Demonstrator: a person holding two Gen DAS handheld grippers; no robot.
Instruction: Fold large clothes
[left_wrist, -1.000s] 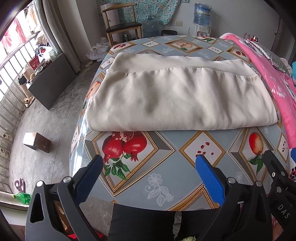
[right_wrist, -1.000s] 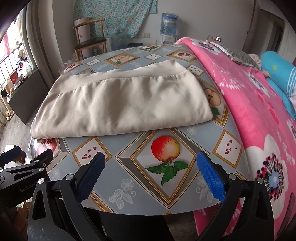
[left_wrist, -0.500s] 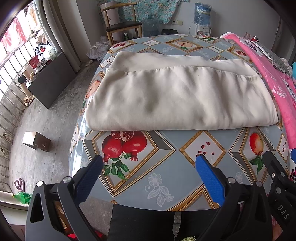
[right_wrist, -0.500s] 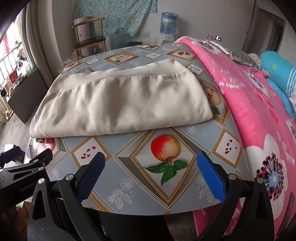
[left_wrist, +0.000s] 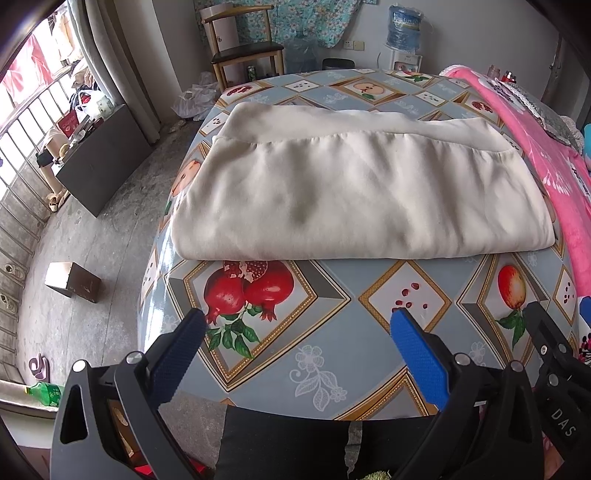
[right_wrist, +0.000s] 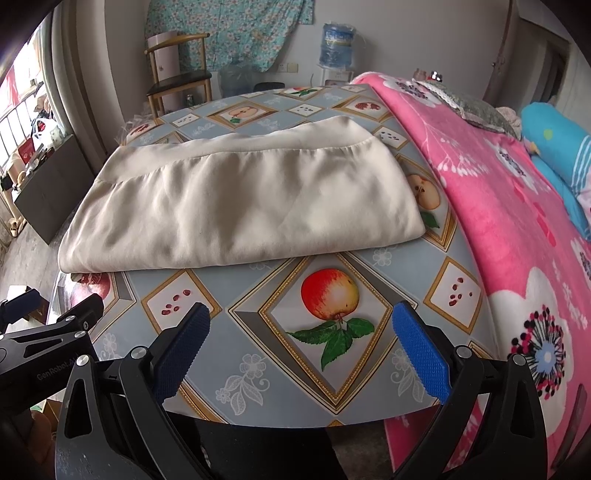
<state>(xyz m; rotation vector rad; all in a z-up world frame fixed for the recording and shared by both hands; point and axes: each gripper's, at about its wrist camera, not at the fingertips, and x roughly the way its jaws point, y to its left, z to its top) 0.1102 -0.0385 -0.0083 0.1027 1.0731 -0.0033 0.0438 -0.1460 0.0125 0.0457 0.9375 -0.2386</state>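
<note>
One folded cream garment (left_wrist: 362, 192) lying flat on the table (left_wrist: 332, 354), ahead of both grippers and well apart from them, left gripper (left_wrist: 295, 354) and right gripper (right_wrist: 301, 354) each empty with two blue pads spread wide, one pink blanket (right_wrist: 517, 236) right of the right gripper

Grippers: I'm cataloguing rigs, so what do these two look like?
Both match: the left gripper and right gripper have black skeletal frames with triangular cutouts and silver bolts, and fingers faced with blue textured pads. White lettering shows: "GenRobot" on the left gripper's frame in the right view, "DAS" on the right gripper's in the left view.
</note>
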